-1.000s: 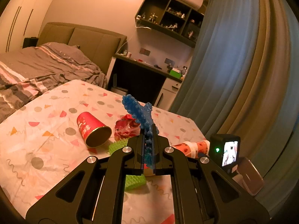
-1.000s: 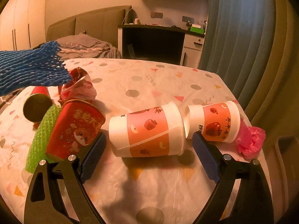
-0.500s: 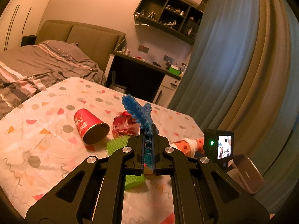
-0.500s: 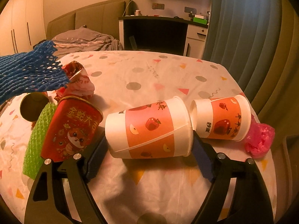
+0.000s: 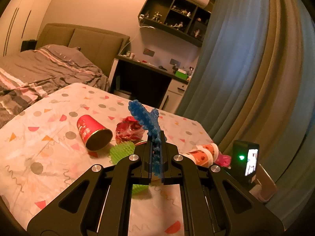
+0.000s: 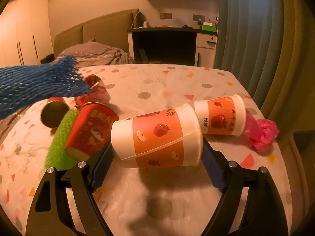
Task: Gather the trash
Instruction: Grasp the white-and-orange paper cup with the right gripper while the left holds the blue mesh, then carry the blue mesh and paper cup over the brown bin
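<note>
Now I am clamping the blue foam net (image 5: pixel 146 119) tight in my left hand-held gripper (image 5: pixel 156 153), while my right hand-held gripper (image 6: pixel 157 153) is bracketing, wide-jawed, the near apple cup (image 6: pixel 157 135) lying sideways on the counter (image 6: pixel 177 82), its twin (image 6: pixel 221 116) at two o'clock.

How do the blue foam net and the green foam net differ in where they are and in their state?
The blue foam net is off the table, pinched in the left gripper; the green foam net lies on the tablecloth, ungripped. The blue one is squeezed flat between the jaws; the green one keeps its rounded sleeve shape. Both are open-mesh foam.
</note>
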Motion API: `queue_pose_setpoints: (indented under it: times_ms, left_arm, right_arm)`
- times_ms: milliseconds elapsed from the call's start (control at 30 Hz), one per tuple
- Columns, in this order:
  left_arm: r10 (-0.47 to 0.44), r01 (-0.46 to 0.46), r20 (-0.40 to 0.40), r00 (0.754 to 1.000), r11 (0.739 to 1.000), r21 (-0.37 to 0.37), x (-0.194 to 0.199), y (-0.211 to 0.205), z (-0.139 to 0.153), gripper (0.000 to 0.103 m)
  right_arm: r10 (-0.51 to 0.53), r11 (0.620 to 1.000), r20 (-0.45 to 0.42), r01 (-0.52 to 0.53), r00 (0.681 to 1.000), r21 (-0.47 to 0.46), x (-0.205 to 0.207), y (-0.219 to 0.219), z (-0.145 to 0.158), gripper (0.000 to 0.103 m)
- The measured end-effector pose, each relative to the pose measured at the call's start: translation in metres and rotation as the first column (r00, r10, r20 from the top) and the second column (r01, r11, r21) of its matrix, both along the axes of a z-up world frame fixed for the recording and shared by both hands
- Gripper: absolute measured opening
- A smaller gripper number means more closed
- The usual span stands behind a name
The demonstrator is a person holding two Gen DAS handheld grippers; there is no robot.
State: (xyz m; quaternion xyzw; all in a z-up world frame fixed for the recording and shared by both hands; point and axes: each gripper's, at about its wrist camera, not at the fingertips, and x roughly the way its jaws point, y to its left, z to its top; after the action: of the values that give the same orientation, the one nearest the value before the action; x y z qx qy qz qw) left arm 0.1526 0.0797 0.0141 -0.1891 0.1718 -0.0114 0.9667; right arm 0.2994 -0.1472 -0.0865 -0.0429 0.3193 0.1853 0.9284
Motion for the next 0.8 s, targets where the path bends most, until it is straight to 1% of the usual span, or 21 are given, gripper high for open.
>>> queue_pose_setpoints:
  times_ms: [200, 433, 800]
  left_arm:
    - [-0.018, 0.018, 0.01, 1.0, 1.0, 0.015, -0.01, -0.013, 0.006, 0.005]
    - [-0.054, 0.054, 0.024, 0.998, 0.998, 0.033, -0.023, -0.036, 0.013, 0.005]
    - [-0.137, 0.135, 0.036, 0.99, 0.989, 0.067, -0.038, -0.086, 0.019, 0.005]
  right_arm:
    - [0.005, 0.999, 0.044, -0.007, 0.999, 0.045, -0.031, -0.019, 0.02, 0.081]
    - [-0.012, 0.996, 0.098, 0.004, 0.995, 0.088, -0.067, -0.052, 0.04, 0.081]
    - [-0.08, 0.991, 0.145, 0.062, 0.986, 0.12, -0.108, -0.108, 0.049, 0.081]
